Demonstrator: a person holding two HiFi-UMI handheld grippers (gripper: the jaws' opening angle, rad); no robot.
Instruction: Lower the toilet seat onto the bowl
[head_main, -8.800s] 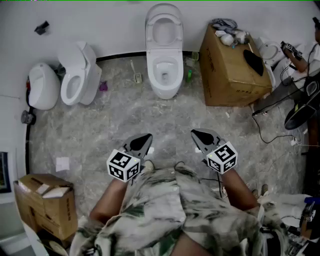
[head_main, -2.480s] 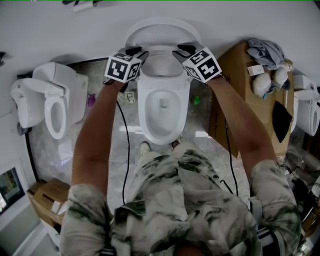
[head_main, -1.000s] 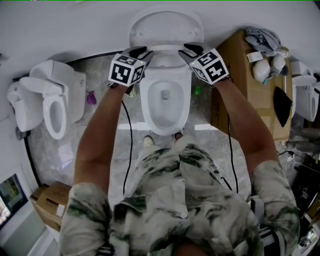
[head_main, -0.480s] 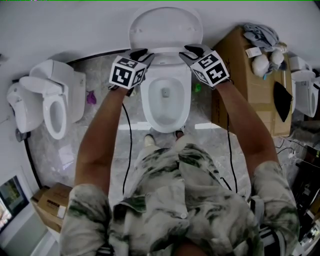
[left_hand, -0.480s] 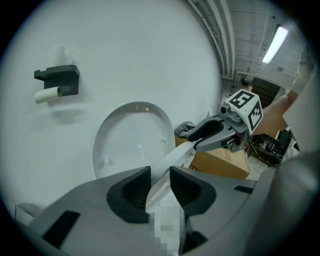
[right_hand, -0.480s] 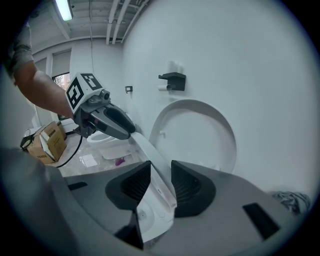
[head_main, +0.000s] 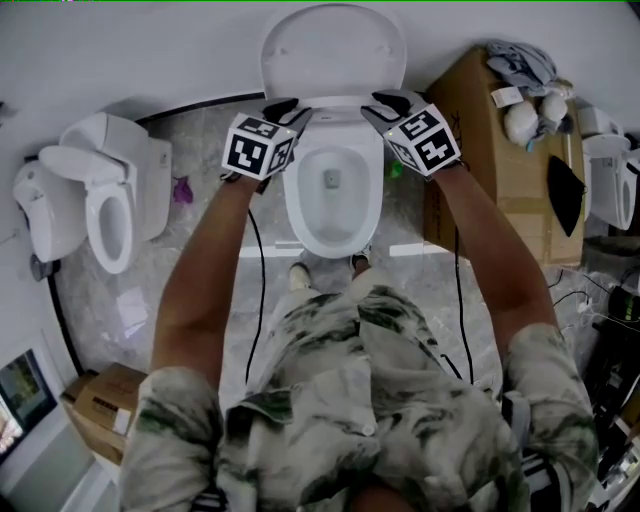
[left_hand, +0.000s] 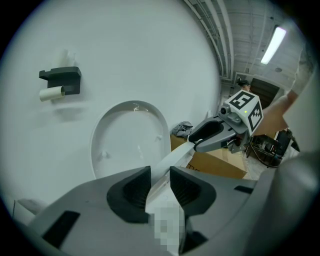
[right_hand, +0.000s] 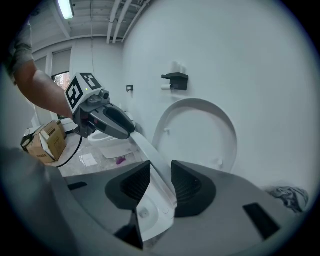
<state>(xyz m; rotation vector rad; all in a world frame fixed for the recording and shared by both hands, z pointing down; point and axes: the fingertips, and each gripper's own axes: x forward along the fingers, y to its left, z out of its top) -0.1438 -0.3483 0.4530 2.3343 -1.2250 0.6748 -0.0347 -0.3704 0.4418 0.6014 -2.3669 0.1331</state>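
A white toilet stands against the wall, its lid (head_main: 335, 50) upright and its bowl (head_main: 300, 215) open below. The toilet seat (head_main: 335, 107) is tilted partway out from the lid, edge-on between my hands. My left gripper (head_main: 287, 104) is shut on the seat's left rim (left_hand: 172, 157), which fills the gap between its pads. My right gripper (head_main: 390, 100) clasps the right rim (right_hand: 147, 150). Its jaws have just been opening slightly, with the rim still between the pads. Each gripper view shows the other gripper: the right one (left_hand: 210, 135) and the left one (right_hand: 112, 122).
A second white toilet (head_main: 100, 215) stands at the left. A big cardboard box (head_main: 500, 160) with cloth on top sits right of the bowl, and a smaller box (head_main: 100, 420) at the bottom left. A paper holder (right_hand: 175, 80) hangs on the wall. Cables trail over the floor.
Both grippers have drawn back from the wall together with the seat, so the seat now stands further out from the upright lid.
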